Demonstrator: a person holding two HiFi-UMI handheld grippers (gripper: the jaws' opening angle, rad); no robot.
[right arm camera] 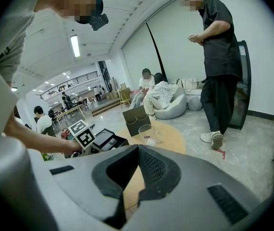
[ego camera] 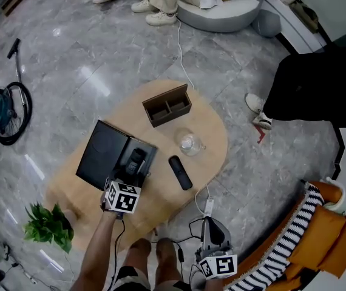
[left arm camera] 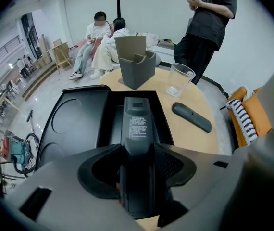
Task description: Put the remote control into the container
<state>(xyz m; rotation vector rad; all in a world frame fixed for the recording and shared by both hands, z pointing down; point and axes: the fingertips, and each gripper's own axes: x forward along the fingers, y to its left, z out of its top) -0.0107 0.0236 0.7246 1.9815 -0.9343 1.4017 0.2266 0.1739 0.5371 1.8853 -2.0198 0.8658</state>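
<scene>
Left claw [left arm camera: 137, 163] is clamped on a black remote control [left arm camera: 136, 121], which is held lengthwise over the narrow compartment of the open black container [left arm camera: 72, 121] on the desk [ego camera: 212, 126]. Contact with the container cannot be told.

The placing step is judged in hand. The remote control is to be lowered into the compartment, then released.

Right claw [right arm camera: 127, 196] is closed, empty, and held off the desk edge. A second remote [ego camera: 180, 172] lies just beside the container.

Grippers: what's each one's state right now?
Left gripper: shut on the remote control.
Right gripper: shut, nothing between its jaws.
</scene>
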